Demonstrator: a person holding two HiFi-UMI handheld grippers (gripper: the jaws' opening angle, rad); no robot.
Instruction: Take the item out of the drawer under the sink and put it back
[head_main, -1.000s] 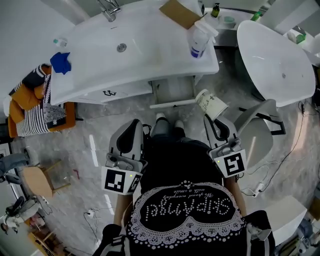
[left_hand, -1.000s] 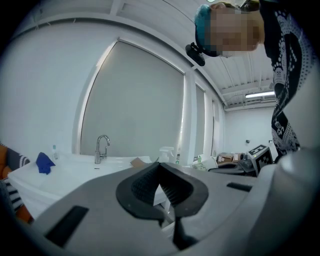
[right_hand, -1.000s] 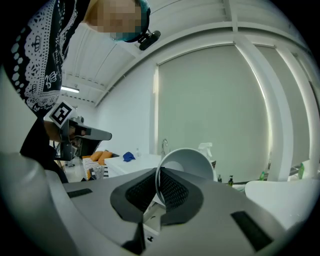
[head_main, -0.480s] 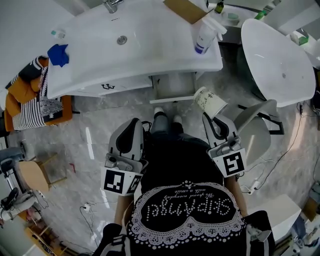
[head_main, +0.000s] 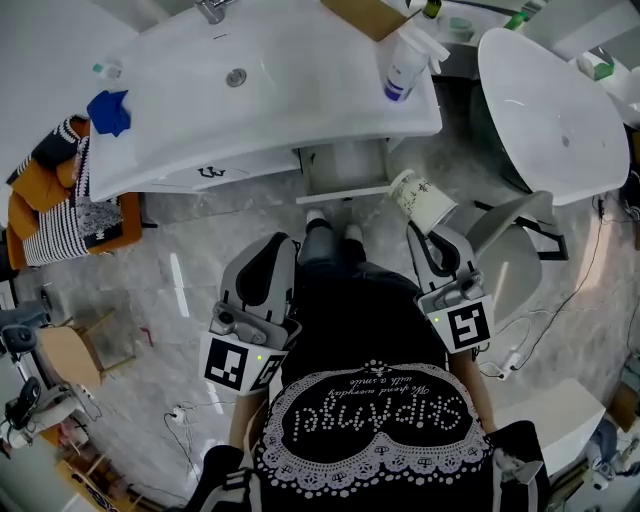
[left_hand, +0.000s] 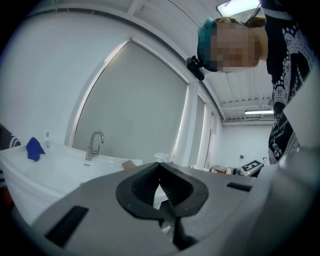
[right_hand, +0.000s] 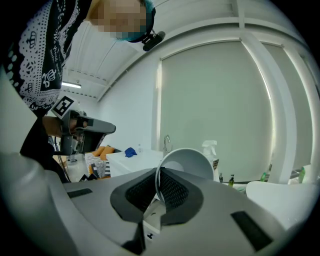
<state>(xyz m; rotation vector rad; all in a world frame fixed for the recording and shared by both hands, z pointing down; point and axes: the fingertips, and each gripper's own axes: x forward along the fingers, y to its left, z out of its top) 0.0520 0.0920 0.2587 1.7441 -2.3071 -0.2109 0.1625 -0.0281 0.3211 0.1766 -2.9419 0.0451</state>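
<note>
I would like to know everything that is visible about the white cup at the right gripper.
The cup is white and looks like paper, with small dark print on its side. It lies tilted in the air in front of the cabinet under the sink, base towards the sink, open mouth towards the person. Its inside looks white and empty. The right gripper pinches one side of its rim wall between its fingers; nothing else touches it.

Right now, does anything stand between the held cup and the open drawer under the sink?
Nothing visible does. The right gripper holds the paper cup by its rim just right of the pulled-out drawer, with only bare floor between them.
</note>
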